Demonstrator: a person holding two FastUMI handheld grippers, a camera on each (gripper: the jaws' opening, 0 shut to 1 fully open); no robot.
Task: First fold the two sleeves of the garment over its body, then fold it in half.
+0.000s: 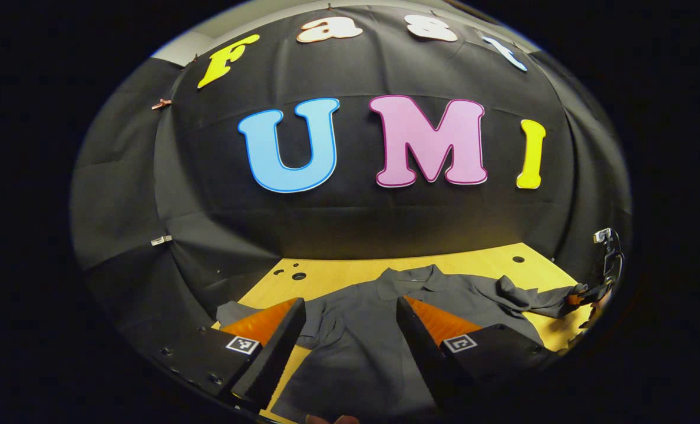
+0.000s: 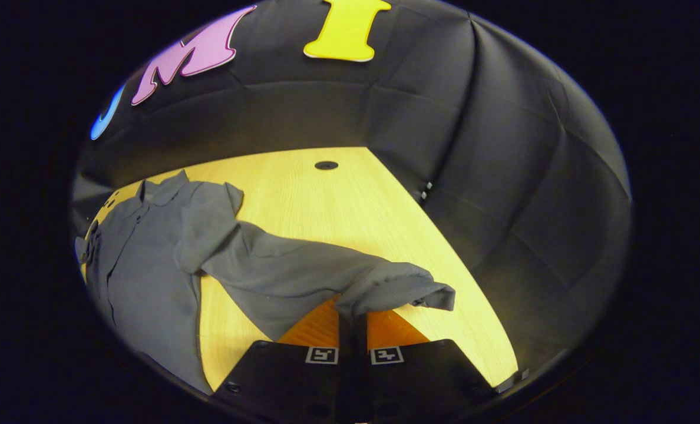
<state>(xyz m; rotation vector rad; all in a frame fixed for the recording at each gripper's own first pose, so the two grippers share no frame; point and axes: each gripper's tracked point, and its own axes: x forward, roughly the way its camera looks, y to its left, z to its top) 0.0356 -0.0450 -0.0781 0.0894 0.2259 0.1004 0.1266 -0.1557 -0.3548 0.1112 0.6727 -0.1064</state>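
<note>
Shirt: a grey collared shirt lies spread on the yellow wooden counter, collar at the far side from your left hand-held gripper, body running back toward it.
Left hand-held gripper: your left hand-held gripper is released, its two fingers spread wide apart. The shirt's body shows in the gap between them. Whether it touches the cloth or hangs above it, I cannot tell.
Left sleeve: a grey flap of the shirt shows just beyond the left finger, lying flat on the counter.
Right hand-held gripper: in the right gripper view your right hand-held gripper is clenched, fingers together on the cuff end of the right sleeve.
Right sleeve: it stretches from the shirt's shoulder, ahead and to the left of that gripper, across bare counter to the fingers. The cuff bunches and hangs over the fingertips to their right.
Cross-check: in the left gripper view the right hand-held gripper shows far off to the right, at the end of the drawn-out sleeve.
Counter: round dark holes sit in the surface beyond the shirt, well apart from both grippers.
</note>
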